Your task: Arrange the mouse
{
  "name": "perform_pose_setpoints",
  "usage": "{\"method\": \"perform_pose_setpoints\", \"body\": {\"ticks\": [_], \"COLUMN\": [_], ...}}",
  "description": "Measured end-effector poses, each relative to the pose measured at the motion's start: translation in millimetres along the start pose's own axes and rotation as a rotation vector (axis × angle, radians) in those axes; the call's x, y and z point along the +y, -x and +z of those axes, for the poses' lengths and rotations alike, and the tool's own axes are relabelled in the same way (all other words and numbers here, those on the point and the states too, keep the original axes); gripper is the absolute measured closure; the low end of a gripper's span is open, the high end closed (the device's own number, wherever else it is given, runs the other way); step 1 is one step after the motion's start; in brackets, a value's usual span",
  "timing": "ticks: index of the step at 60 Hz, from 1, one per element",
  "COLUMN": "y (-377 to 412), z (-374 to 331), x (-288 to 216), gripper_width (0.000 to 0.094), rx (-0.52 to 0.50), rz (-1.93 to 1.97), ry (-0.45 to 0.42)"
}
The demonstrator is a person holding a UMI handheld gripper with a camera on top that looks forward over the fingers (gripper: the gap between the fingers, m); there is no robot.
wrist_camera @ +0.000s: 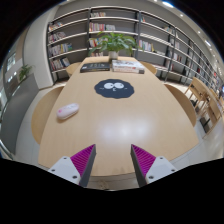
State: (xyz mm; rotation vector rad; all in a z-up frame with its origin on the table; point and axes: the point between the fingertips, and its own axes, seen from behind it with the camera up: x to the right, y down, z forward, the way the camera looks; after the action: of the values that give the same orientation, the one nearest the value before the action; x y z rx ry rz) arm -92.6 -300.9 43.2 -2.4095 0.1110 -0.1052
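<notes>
Chairs are standing at the far left, beside the rounded edge of the table, and they are showing only as dark shapes. Moving right, the mouse is lying on the light wooden top, ahead of the tool and off to the left of its left finger, well apart from it. The mouse is looking white or pale pink, and nothing is touching it.

At the middle, the tool is hovering over the near edge of the table with its two fingers spread wide apart. The magenta pads are facing each other across bare wood, and nothing is sitting between them, so the tool is holding nothing. Beyond the fingers, farther along the table, a round dark mat is lying flat, with two small white marks on it like eyes. Behind the mat, at the far edge, some flat things are lying that are perhaps books or trays, though they are too small to tell surely. A green plant is rising behind them.

Bookshelves are filling the back wall from left to right. At the right side, another wooden table with chairs is standing apart from the main one.
</notes>
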Motion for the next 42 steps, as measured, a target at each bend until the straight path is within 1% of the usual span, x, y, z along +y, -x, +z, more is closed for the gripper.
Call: {"method": "perform_pose_setpoints", "body": {"ticks": [10, 18, 25, 32, 34, 42], "y": [98.3, 156.6, 187.3, 201.1, 202.2, 212.3], "z": [19.4, 49.8, 79.5, 106.4, 115.8, 138.1], "x": [8.1, -2.6, -26.1, -43.9, -55.1, -81.4], "gripper_width": [0.0243, 0.0243, 0.0244, 0.0242, 0.0244, 0.0254], "rx": [-0.107, -0.161, -0.16, -0.139, -0.126, -0.119], "rz": [-0.022, -0.053, -0.059, -0.063, -0.064, -0.06], "ry": [0.036, 0.053, 0.043, 0.058, 0.042, 0.037]}}
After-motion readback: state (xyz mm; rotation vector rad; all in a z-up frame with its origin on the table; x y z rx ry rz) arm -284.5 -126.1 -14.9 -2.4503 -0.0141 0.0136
